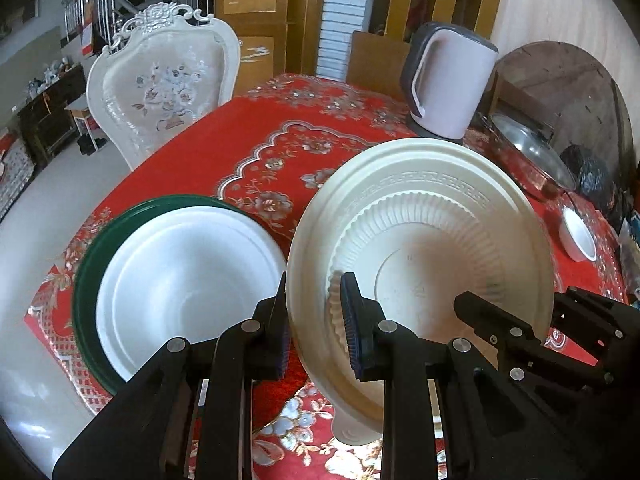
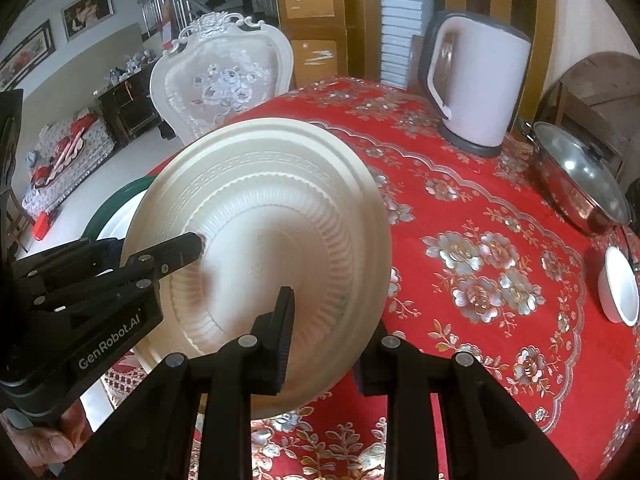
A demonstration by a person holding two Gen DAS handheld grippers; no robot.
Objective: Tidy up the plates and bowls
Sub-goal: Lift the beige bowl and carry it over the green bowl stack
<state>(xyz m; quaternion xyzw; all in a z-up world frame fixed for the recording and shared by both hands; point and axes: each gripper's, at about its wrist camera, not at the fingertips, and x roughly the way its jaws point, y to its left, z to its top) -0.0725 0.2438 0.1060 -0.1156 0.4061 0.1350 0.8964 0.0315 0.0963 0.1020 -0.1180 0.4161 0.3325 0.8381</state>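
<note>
One cream plate (image 1: 424, 232) is up off the red tablecloth (image 1: 256, 140), tilted, with the left gripper (image 1: 318, 320) and right gripper (image 2: 326, 336) each clamped on its rim. Beside it sits one white bowl (image 1: 188, 280) on one green plate (image 1: 86, 276). One small white bowl (image 2: 622, 292) lies well apart, near one kettle (image 2: 480, 76).

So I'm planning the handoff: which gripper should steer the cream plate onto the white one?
Probably the left gripper. It pinches the cream plate on the edge beside the white plate on the green plate; the right gripper grips the far edge.
</note>
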